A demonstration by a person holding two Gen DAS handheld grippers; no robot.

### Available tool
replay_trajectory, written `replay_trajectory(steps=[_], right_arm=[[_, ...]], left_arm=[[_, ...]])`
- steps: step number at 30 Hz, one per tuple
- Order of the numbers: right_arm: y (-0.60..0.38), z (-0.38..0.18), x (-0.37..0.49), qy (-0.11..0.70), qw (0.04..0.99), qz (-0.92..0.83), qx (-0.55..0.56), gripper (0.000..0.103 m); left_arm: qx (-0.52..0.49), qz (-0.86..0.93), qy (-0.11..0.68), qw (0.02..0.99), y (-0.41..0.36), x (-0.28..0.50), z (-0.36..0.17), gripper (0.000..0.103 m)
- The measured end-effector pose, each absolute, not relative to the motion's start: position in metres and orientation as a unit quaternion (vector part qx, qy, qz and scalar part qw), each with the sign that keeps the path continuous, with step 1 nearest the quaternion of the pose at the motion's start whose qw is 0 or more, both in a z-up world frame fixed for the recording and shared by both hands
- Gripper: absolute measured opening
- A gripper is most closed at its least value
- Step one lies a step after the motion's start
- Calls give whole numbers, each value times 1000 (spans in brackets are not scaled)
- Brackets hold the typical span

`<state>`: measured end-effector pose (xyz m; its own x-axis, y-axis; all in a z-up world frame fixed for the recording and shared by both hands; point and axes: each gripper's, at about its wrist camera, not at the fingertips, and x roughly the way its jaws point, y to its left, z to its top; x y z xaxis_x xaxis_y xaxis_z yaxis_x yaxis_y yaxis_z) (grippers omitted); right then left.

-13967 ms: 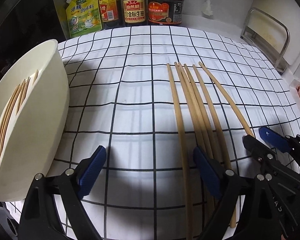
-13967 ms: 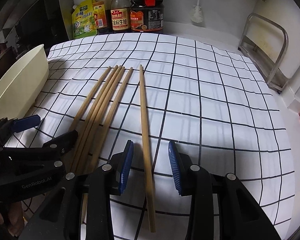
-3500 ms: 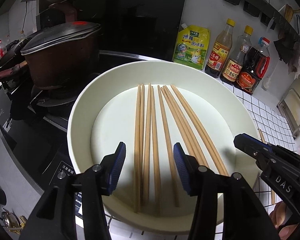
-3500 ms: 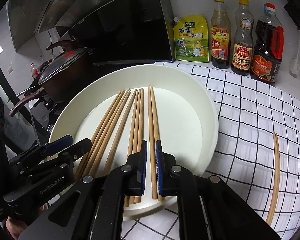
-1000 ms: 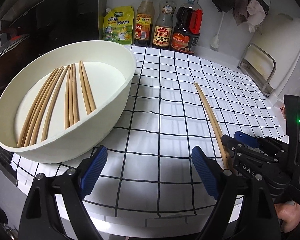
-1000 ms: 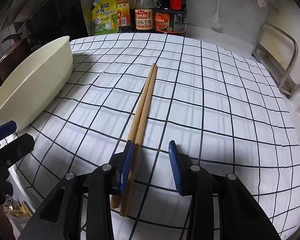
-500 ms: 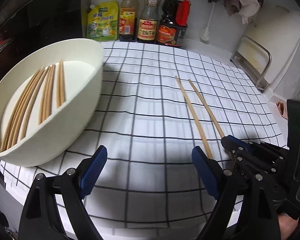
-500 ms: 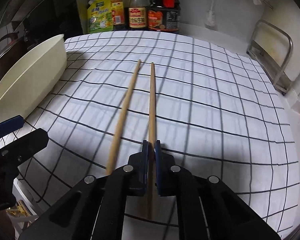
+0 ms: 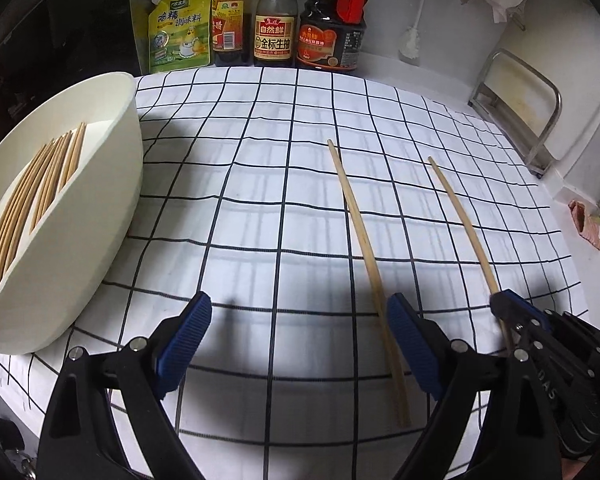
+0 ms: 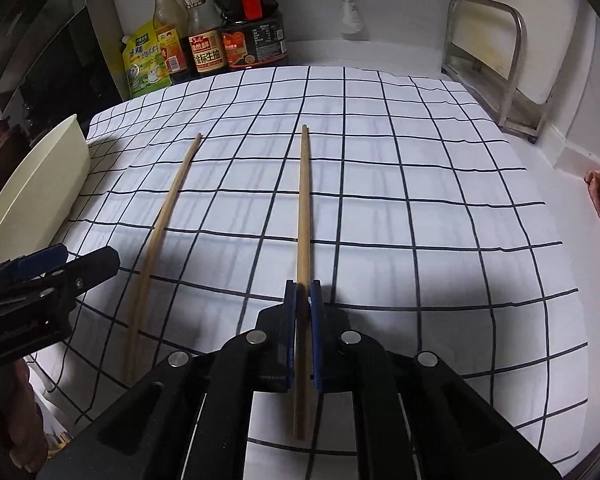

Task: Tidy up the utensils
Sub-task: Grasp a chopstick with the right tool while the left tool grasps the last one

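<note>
The right gripper (image 10: 302, 292) has its jaws pinched on one wooden chopstick (image 10: 303, 208), which runs forward from between the pads. The second chopstick (image 9: 364, 248) lies on the checked cloth (image 9: 260, 208) just inside the right pad of the left gripper (image 9: 300, 328), whose jaws stand spread wide. Left of those jaws, the white bowl (image 9: 80, 216) holds more chopsticks (image 9: 28, 204).

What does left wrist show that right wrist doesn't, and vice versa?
Left wrist only: wooden chopsticks lying inside the white round basin, and its own open left gripper. Right wrist only: the right gripper shut on the held wooden chopstick. Both: the loose wooden chopstick on the black-and-white checked cloth, plus the sauce bottles.
</note>
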<state>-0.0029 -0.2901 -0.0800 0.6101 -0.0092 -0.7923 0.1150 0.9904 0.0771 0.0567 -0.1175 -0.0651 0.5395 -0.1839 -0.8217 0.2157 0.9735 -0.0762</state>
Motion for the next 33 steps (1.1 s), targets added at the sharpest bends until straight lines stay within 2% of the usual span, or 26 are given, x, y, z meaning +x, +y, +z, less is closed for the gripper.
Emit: replay_trajectory(steps=[11,13,15,20,25,28,30,32,33], right_arm=[[-296,-76,-4,429,900,-32,65,8],[-295,-75,-3,427,902,-33,59,15],[-293,-74,-1,425,903,-35,50,28],[-288,-78,5,434,900,-32,34,29],[-286,-81,10,437,898,-40,20,29],[-284,-82,11,436,899,-46,11,29],[-284,-83,11,435,899,-46,7,27],[-281,-82,10,435,900,-40,5,20],[-279,-82,10,435,900,-39,3,13]], left_arm=[[42,-107,469,875,-137,66,-74,88],[44,-101,469,876,-139,68,-75,88],[49,-97,470,876,-141,71,-76,88],[50,-89,478,872,-142,75,-82,88],[57,-80,478,873,-143,78,-84,95],[60,-78,475,874,-145,78,-84,95],[52,-87,473,875,-146,76,-83,88],[57,-94,465,878,-150,72,-79,66],[60,-99,463,879,-152,70,-78,61]])
